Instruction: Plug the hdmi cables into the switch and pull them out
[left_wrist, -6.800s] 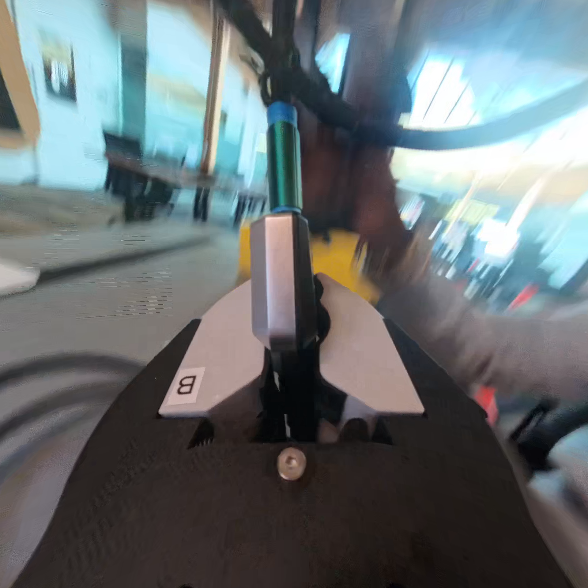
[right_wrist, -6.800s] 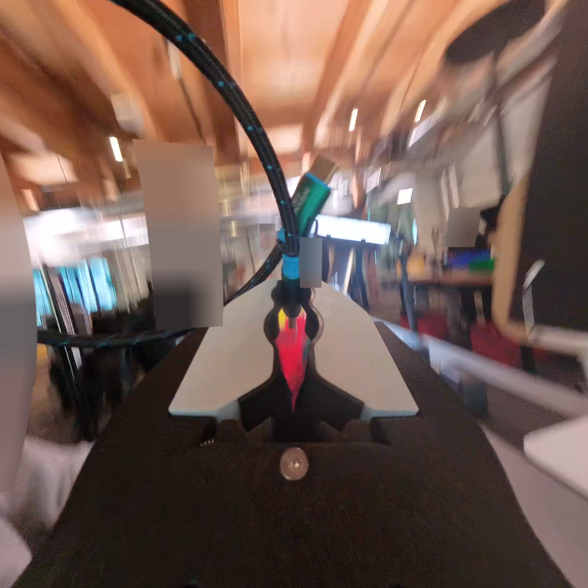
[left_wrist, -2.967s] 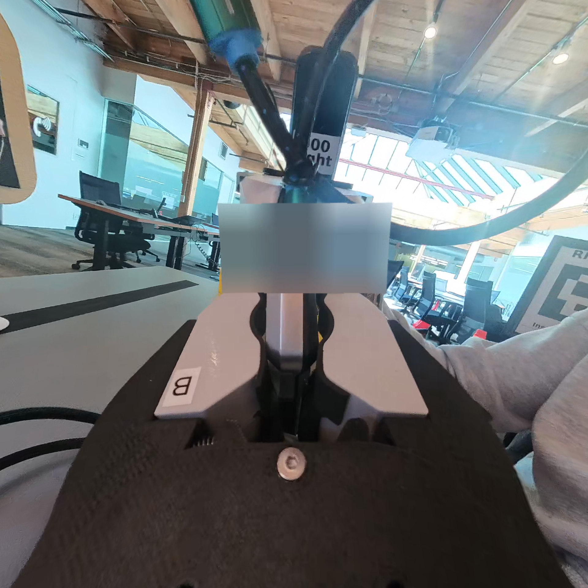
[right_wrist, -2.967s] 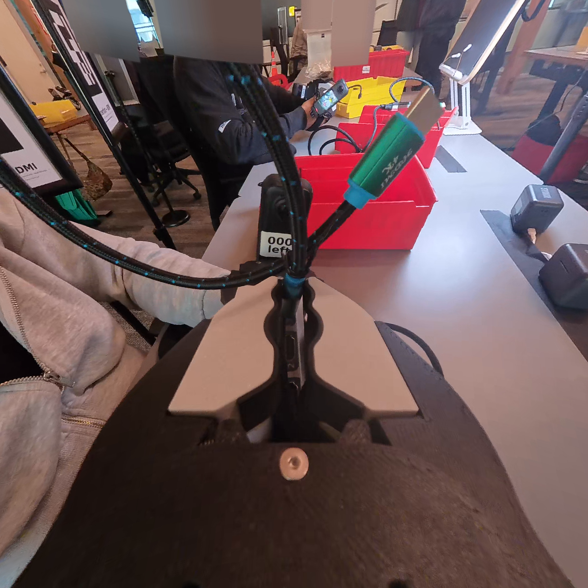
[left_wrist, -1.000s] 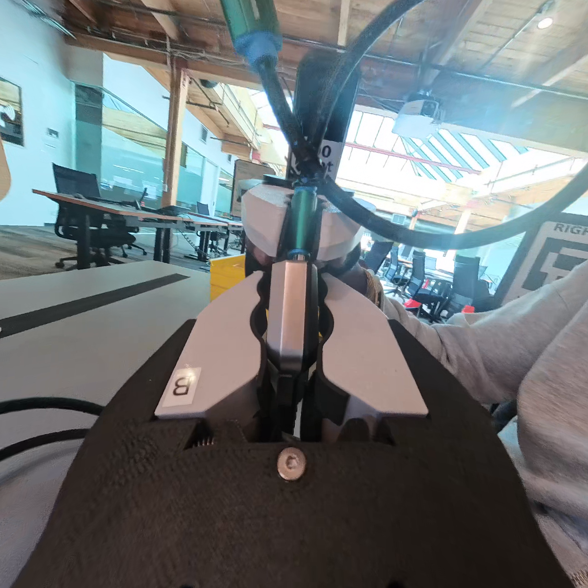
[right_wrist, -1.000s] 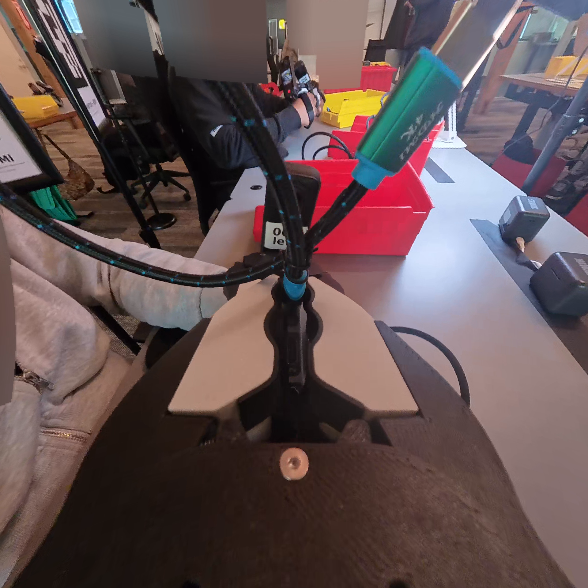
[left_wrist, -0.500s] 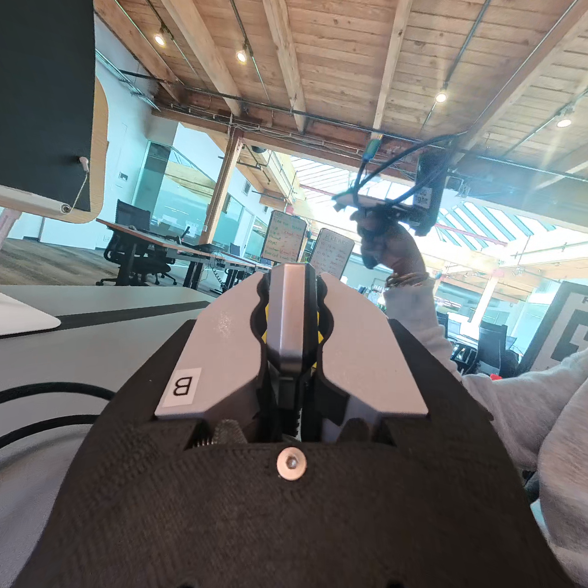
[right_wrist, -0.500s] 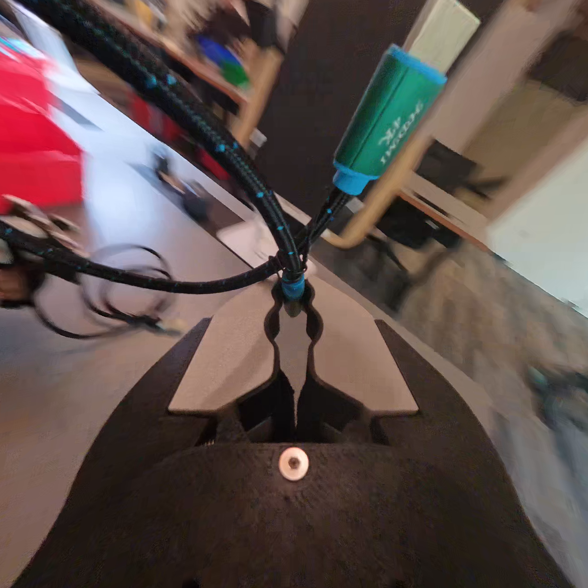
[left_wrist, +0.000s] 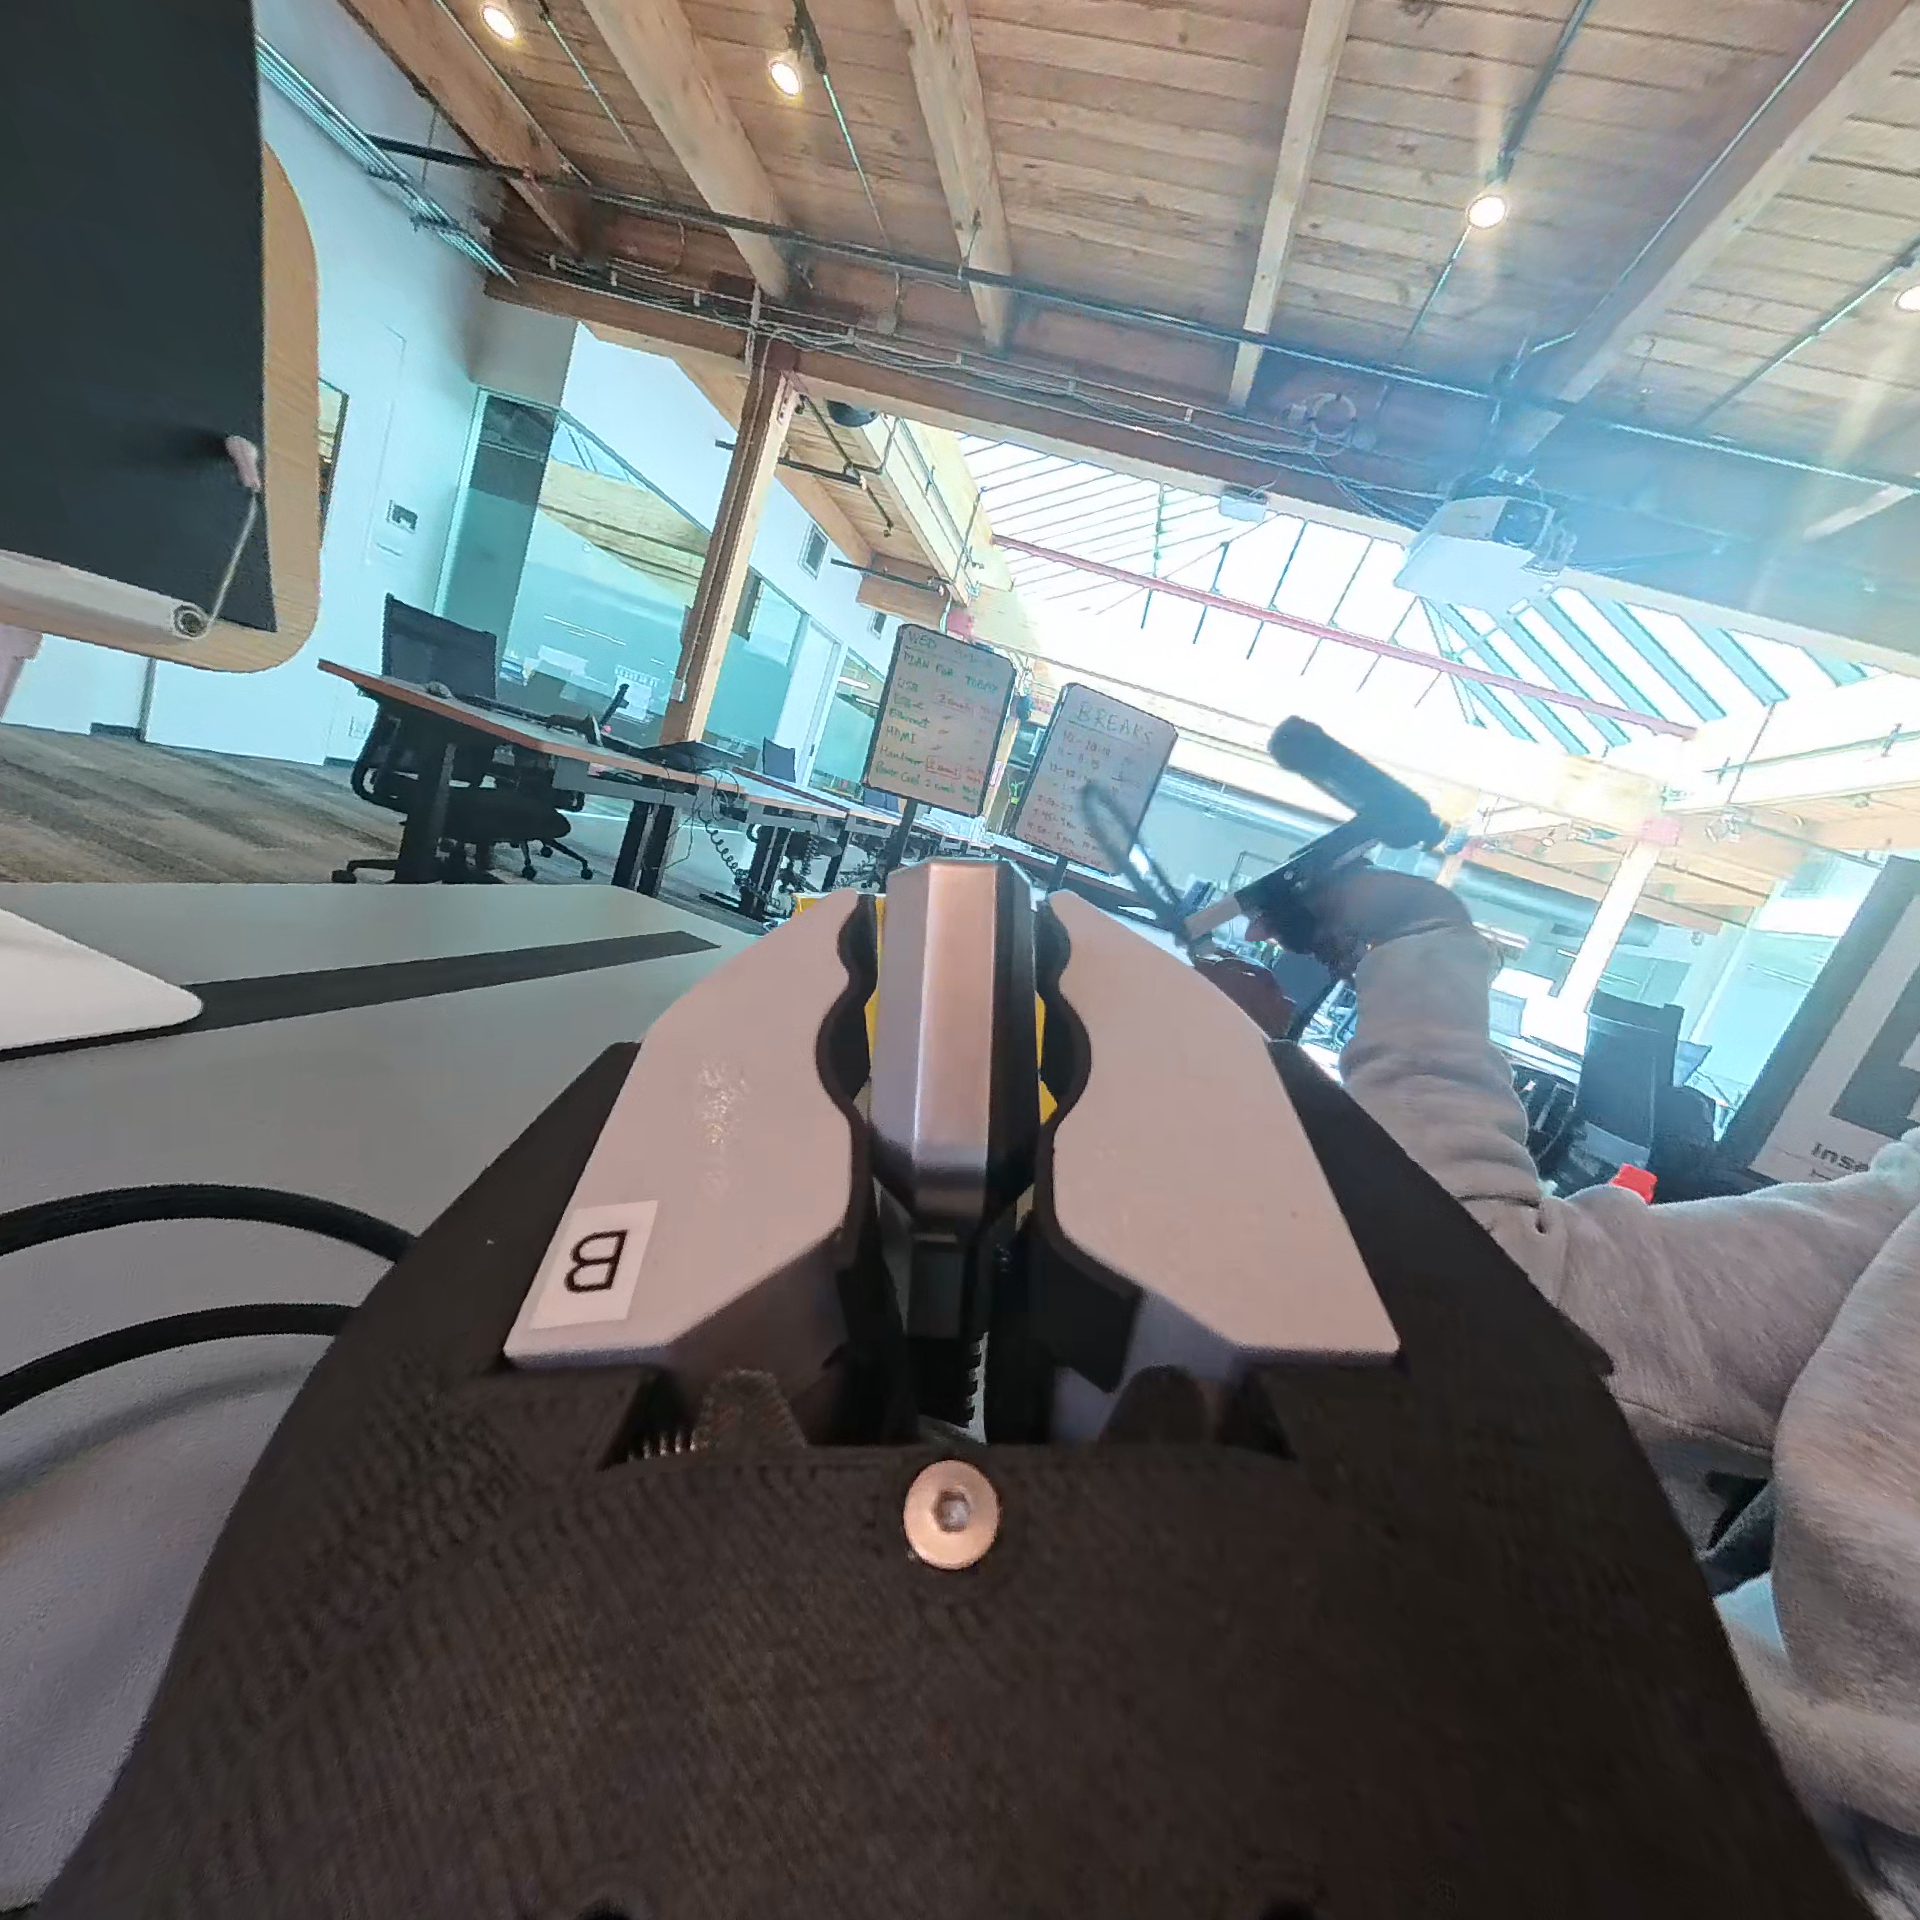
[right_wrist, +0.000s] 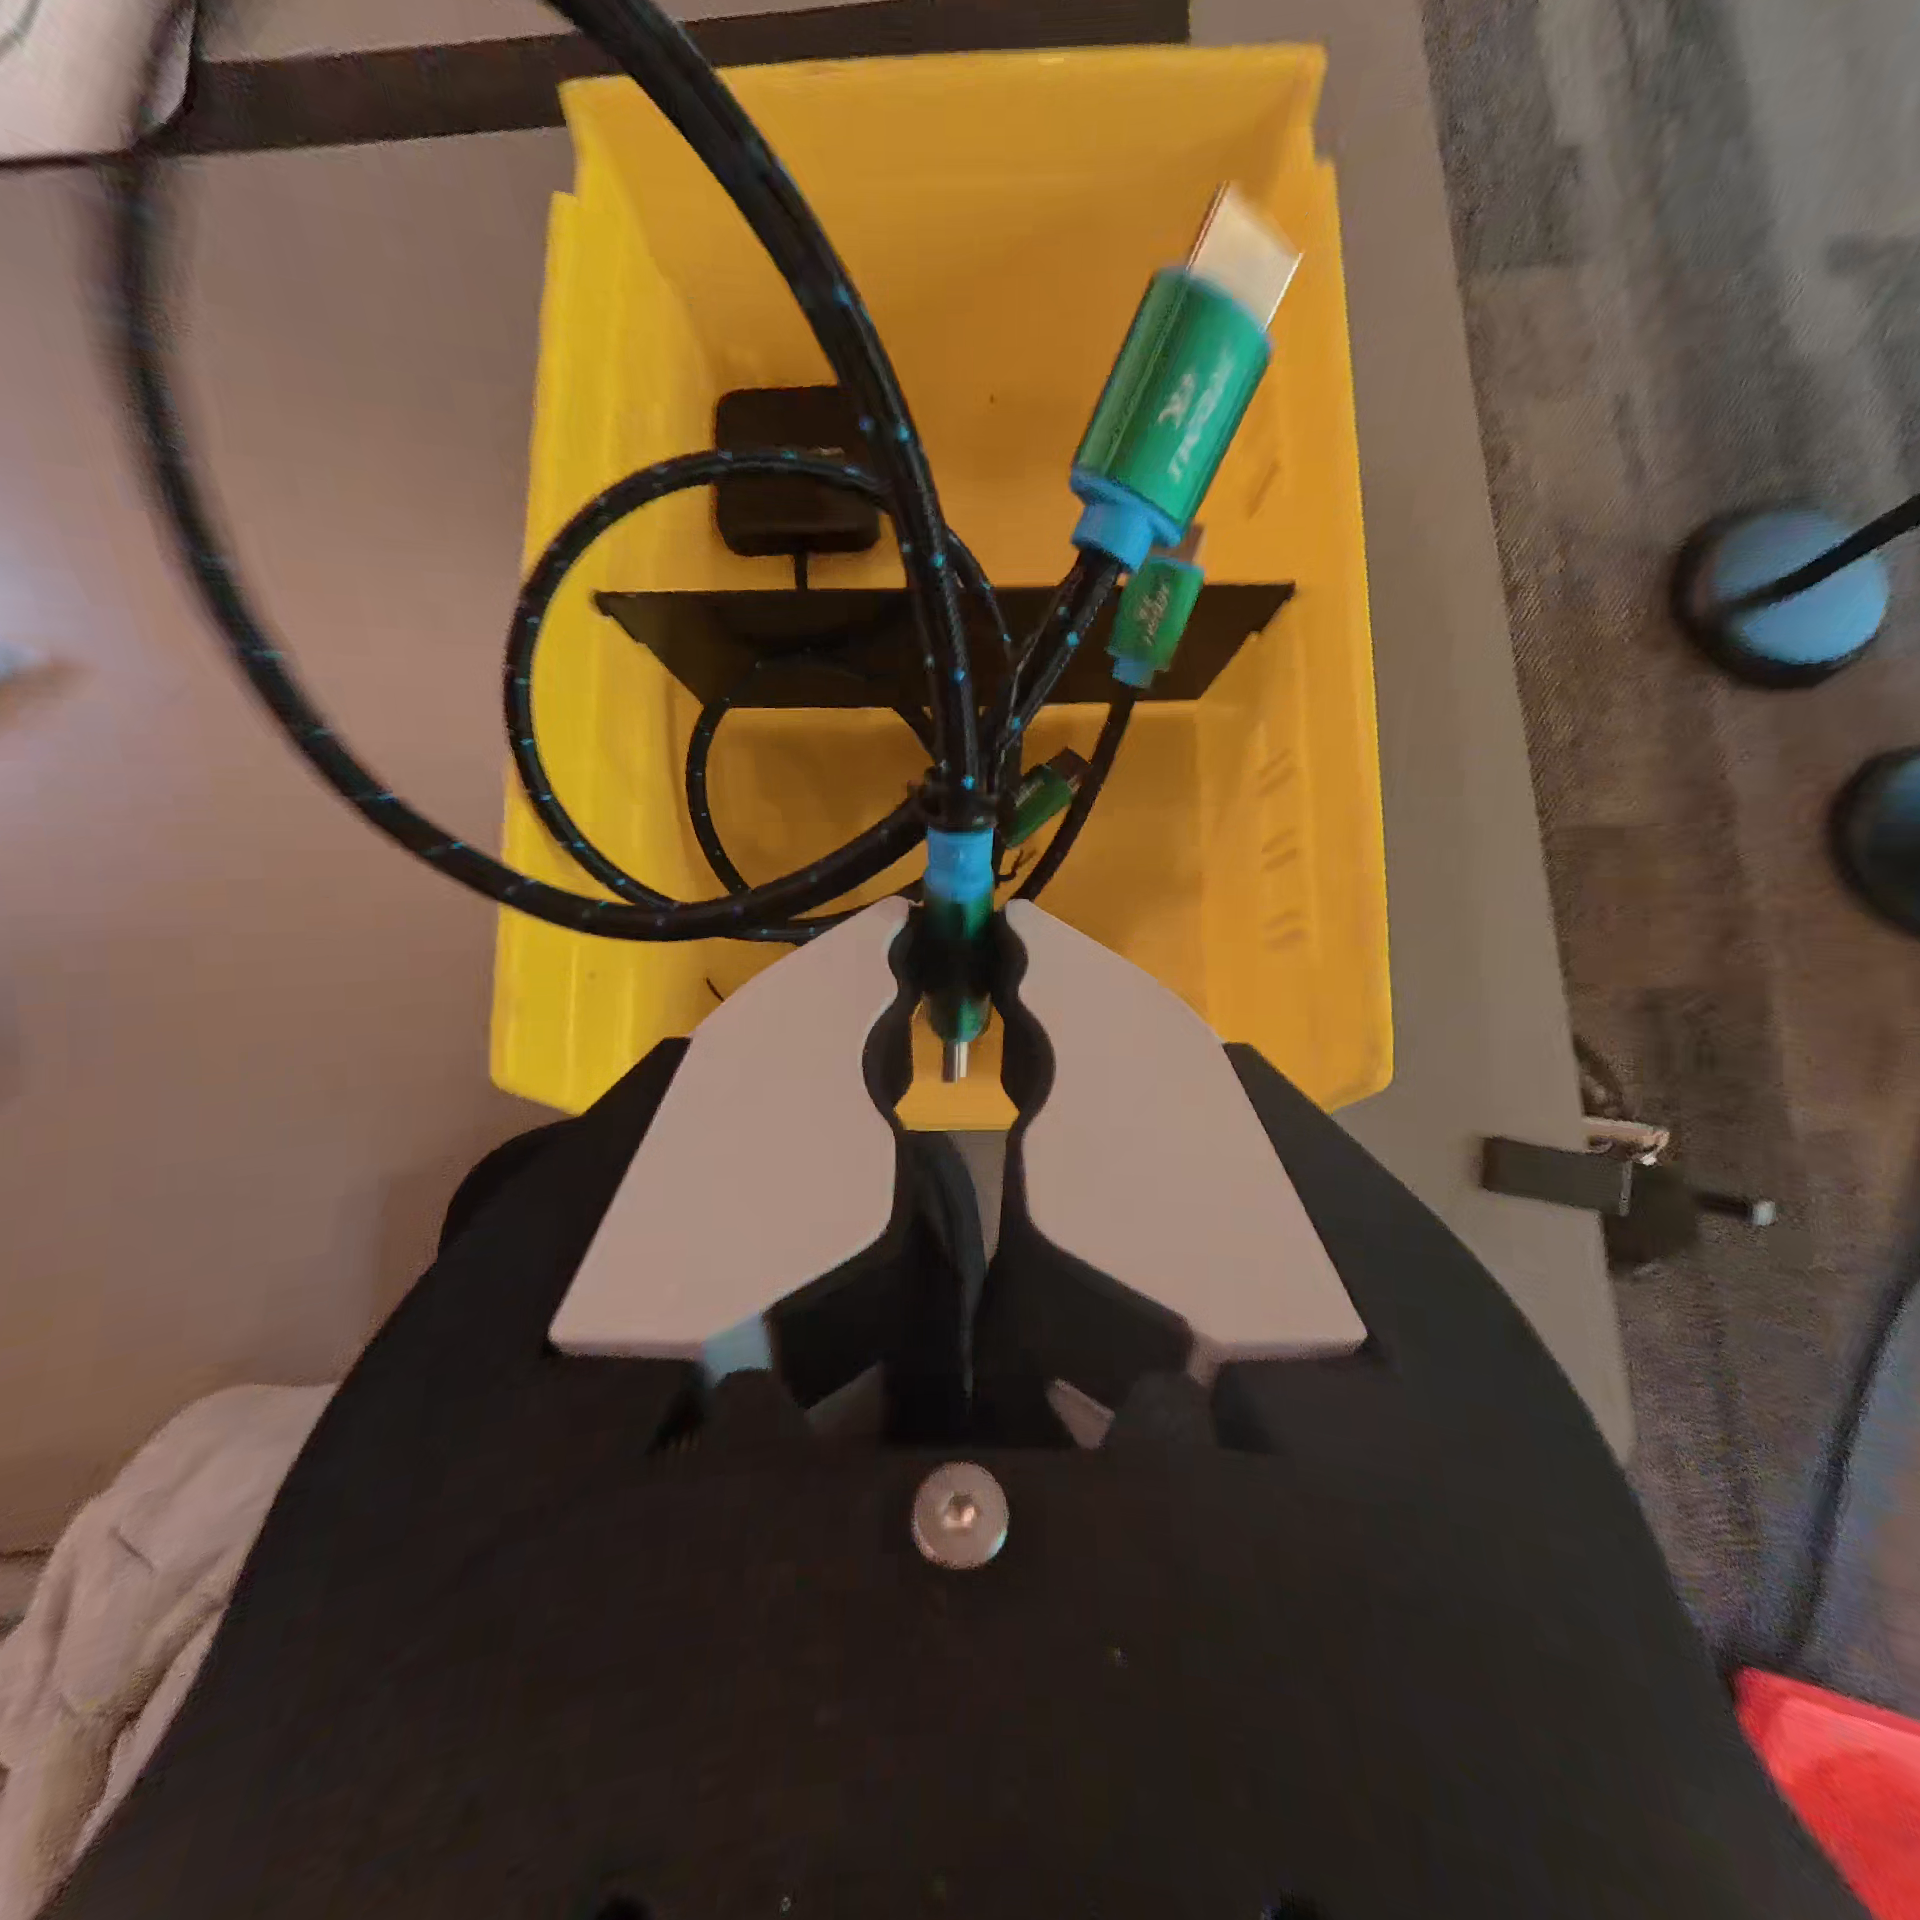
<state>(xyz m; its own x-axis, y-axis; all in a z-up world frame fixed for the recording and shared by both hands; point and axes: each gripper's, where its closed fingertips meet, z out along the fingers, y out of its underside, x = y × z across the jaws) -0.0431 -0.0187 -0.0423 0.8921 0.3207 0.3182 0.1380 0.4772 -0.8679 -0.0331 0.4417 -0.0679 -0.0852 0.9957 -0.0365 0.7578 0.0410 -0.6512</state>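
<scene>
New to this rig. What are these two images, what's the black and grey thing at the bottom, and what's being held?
No robot here: a person holds a two-finger gripper in each hand, each with a forward-looking camera. The black body and grey fingers are that gripper.

Left wrist view: the left gripper is shut on a silver HDMI switch above a grey table.

Right wrist view: the right gripper looks down, shut on a green HDMI plug of a braided cable, over a yellow bin. Another green plug sticks up free.

Silver switch clamped upright between left fingers, cable-free. Braided black-blue cable pinched by its green plug, looping above yellow bin. Second green plug free, gold tip pointing away.
</scene>
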